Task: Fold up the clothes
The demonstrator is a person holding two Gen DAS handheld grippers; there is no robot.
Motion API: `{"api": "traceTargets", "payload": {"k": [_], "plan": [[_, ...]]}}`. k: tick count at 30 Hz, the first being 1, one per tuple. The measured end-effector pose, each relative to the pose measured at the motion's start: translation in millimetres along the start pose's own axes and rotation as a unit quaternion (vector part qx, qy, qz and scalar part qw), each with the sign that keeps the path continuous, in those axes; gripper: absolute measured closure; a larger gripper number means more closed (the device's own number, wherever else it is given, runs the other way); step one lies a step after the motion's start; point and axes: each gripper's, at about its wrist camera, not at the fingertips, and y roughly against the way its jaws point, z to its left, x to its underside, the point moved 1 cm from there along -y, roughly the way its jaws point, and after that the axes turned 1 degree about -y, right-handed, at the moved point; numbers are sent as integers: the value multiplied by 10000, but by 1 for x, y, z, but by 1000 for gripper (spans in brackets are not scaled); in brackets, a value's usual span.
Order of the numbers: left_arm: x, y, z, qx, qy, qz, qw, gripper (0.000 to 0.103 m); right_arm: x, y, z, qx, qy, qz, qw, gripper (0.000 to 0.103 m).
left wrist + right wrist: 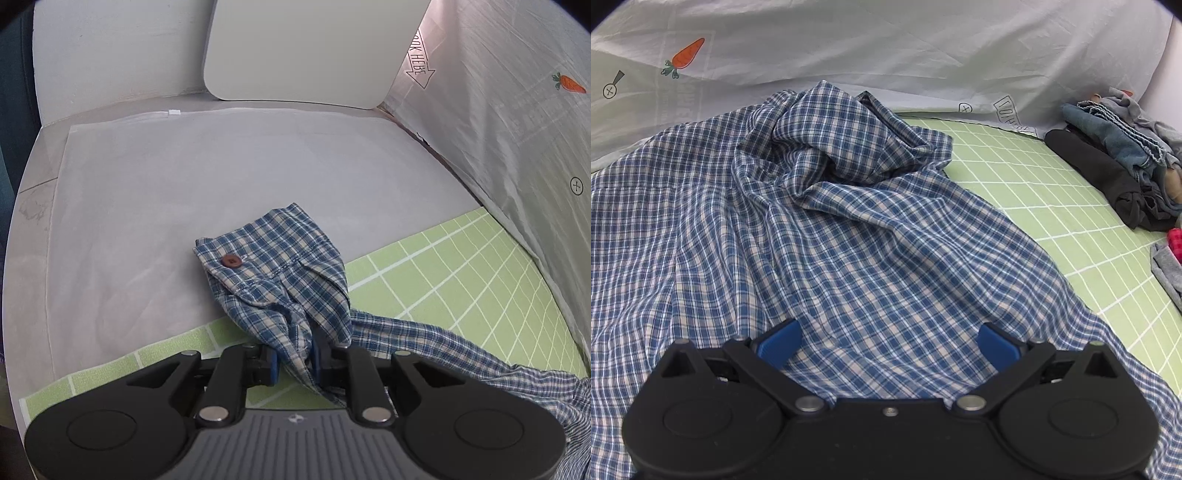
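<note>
Two grippers work one plaid shirt [820,221] rumpled on the green mat [1052,206]: the left gripper [294,360] pinches its sleeve cuff [266,258] mid-frame, the right gripper [888,341] hovers wide. Judging so, the sleeve is being folded, needing flat cloth.

The left gripper [293,360] points toward twelve o'clock, its two black arms drawn in close and its blue pads [274,363] pinched tight on a bunch of checked shirt [280,266] cloth. The right gripper [888,343] also points toward twelve o'clock, low over the shirt, its blue pads [779,341] spread wide, nothing between them.
</note>
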Motion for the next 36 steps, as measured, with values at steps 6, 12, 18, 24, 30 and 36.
{"api": "traceTargets", "payload": {"k": [6, 12, 18, 24, 30, 36], "plan": [[-4, 1, 1, -801, -398, -449, 9950, 96, 1, 3, -4, 15, 92, 13, 10000, 0], [-24, 5, 25, -766, -93, -292, 9966, 84, -3, 4, -13, -177, 397, 167, 9989, 0], [-15, 46, 12, -271, -379, -637, 9969, 40, 5, 27, -43, -39, 619, -287, 9977, 0], [35, 74, -22, 732, -1141, -152, 9907, 30, 23, 30, -120, 384, 277, -263, 9985, 0], [114, 88, -64, 1786, -2176, 877, 9555, 28, 44, 19, -204, 582, -74, 22, 9983, 3], [179, 101, -89, 1734, -2618, 1097, 9430, 28, 57, 11, -251, 28, 12, 282, 9996, 17]]}}
